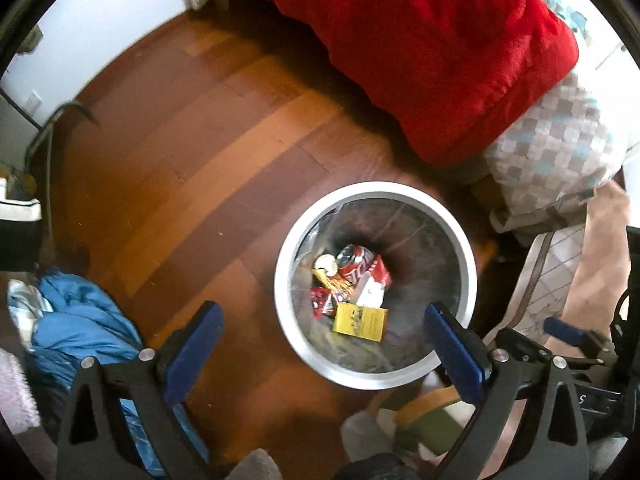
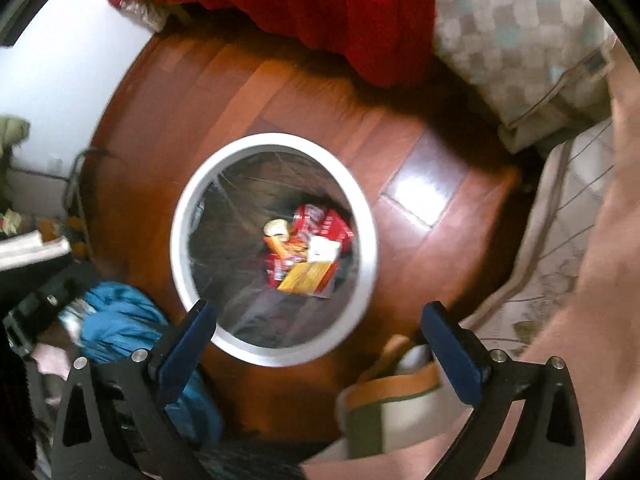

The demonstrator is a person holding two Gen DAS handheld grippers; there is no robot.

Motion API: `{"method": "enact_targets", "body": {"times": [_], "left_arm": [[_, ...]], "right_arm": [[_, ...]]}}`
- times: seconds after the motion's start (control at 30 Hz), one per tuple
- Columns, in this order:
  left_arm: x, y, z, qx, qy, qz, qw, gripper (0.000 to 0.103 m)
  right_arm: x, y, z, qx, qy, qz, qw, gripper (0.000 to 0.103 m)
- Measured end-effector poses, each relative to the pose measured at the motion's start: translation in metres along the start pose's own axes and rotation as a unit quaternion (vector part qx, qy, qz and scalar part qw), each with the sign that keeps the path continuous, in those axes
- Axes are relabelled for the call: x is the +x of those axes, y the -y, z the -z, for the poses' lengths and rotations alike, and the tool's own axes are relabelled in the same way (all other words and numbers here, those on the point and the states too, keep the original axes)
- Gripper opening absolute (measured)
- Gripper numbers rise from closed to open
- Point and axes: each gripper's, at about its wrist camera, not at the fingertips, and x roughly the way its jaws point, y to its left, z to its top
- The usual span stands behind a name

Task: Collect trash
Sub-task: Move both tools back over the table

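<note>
several pieces of trash (image 1: 352, 292) lie heaped at the bottom of the white-rimmed bin (image 1: 286, 260) on the wooden floor (image 1: 192, 168): a crushed red can (image 1: 354, 260), red wrappers and, nearest us, a yellow box (image 1: 361, 322) lying flat with its long axis running roughly left to right. seen from above, the heap sits forward of and below both our tongs. the left gripper (image 1: 324, 350) hangs over the bin's near rim, the yellow box falling between its two blue fingers (image 1: 196, 350), which stand wide apart and hold nothing. the right gripper (image 2: 320, 344) is likewise spread and empty; from its blurred view the bin (image 2: 188, 208) sits ahead and slightly to its left, the trash (image 2: 306, 250) deep inside. we judge the left the closer of the two, though the margin is small. beyond the bin, a red blanket (image 1: 440, 60) and a checked pillow (image 1: 552, 152) hang from the bed, blue cloth (image 1: 80, 320) lies to the left, and a tan-edged bag (image 2: 392, 404) stands just beside the bin. we see no loose litter on the bare boards, so any next pick would mean turning away from the bin.
</note>
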Motion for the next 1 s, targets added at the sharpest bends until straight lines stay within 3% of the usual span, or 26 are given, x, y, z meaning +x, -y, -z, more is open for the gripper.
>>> {"method": "enact_targets", "body": {"times": [0.17,0.47,0.8,1.0], "left_arm": [[-0.010,0.006,0.014,0.014,0.009,-0.013,0.9998,0.103],[-0.045,0.017,0.028,0.032,0.037,-0.022,0.9986,0.103],[-0.117,0.032,0.051,0.052,0.099,-0.028,0.9933,0.103],[-0.182,0.057,0.072,0.048,0.155,-0.037,0.9861,0.103]], "right_arm": [[-0.005,-0.003,0.016,-0.026,0.002,0.049,0.998,0.103],[-0.036,-0.011,0.032,-0.031,0.024,0.054,0.998,0.103],[-0.113,-0.019,0.062,-0.033,0.088,0.034,0.995,0.103],[-0.182,-0.010,0.094,-0.015,0.146,-0.019,0.989,0.103]]}}
